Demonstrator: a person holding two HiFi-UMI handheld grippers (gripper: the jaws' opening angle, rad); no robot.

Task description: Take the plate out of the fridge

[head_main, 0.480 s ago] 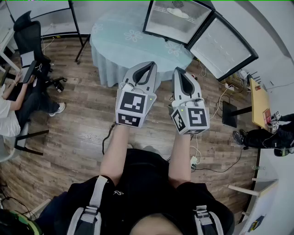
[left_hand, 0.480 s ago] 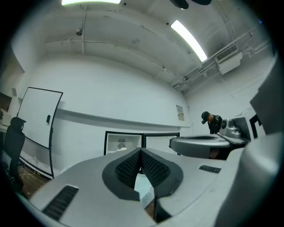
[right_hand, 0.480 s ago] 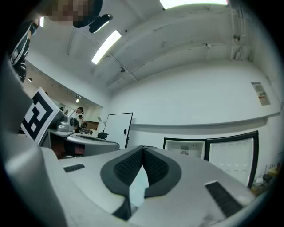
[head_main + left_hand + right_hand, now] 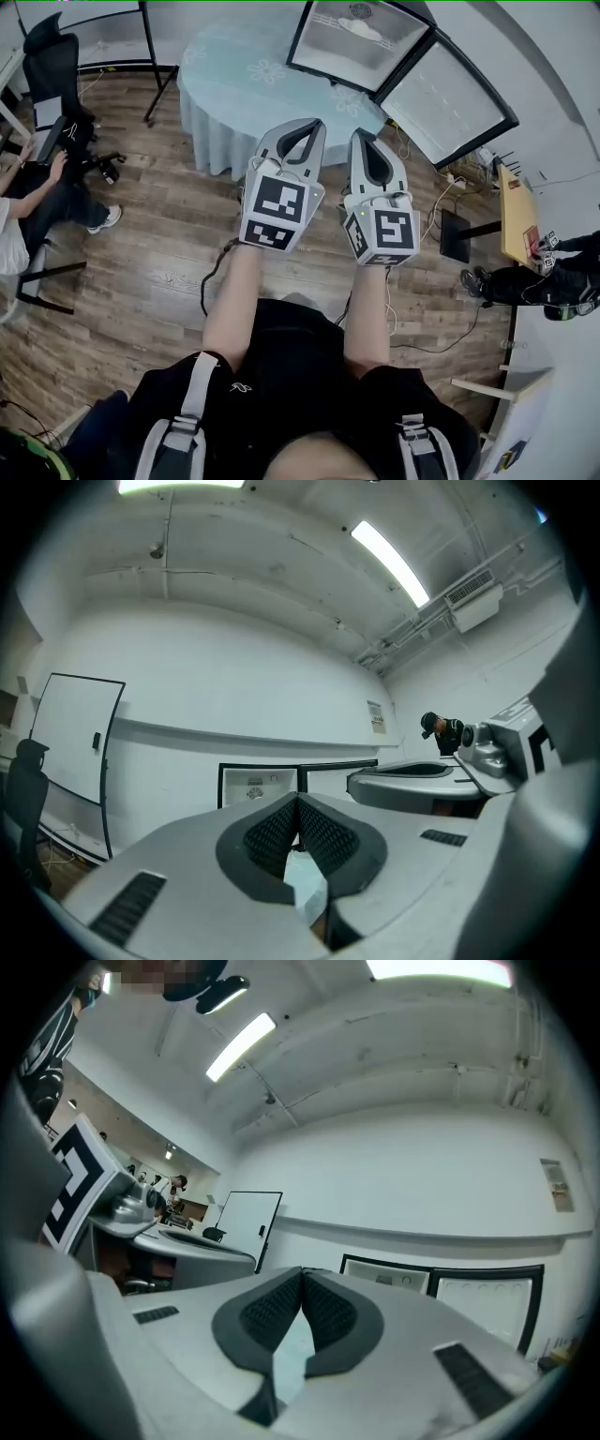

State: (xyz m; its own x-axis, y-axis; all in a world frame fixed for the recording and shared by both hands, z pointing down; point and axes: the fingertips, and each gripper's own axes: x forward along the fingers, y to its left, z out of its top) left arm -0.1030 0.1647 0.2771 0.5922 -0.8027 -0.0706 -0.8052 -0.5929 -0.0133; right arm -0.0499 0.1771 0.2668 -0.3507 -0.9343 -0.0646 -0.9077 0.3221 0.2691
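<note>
A small black-framed fridge (image 4: 309, 42) stands on the round table with a pale blue cloth (image 4: 244, 84). Its glass door (image 4: 450, 98) is swung open to the right. Inside, on the white floor of the fridge, lies a white plate (image 4: 362, 29). My left gripper (image 4: 304, 125) and right gripper (image 4: 362, 137) are held side by side, level, over the wooden floor just short of the table's near edge. Both are shut with nothing between the pads. In the left gripper view the fridge (image 4: 255, 785) shows small beyond the closed left gripper (image 4: 298, 803). The right gripper view has the fridge (image 4: 386, 1277) past the right gripper (image 4: 303, 1275).
A black office chair (image 4: 49, 47) and a seated person (image 4: 23, 211) are at the left. A cable (image 4: 214, 274) runs across the floor by my left arm. Another person (image 4: 553, 281) and a wooden desk (image 4: 518, 220) are at the right. A whiteboard (image 4: 70, 747) stands by the wall.
Both grippers have edged a little toward the table, still shut and side by side. The seated person at the left has shifted in the picture.
</note>
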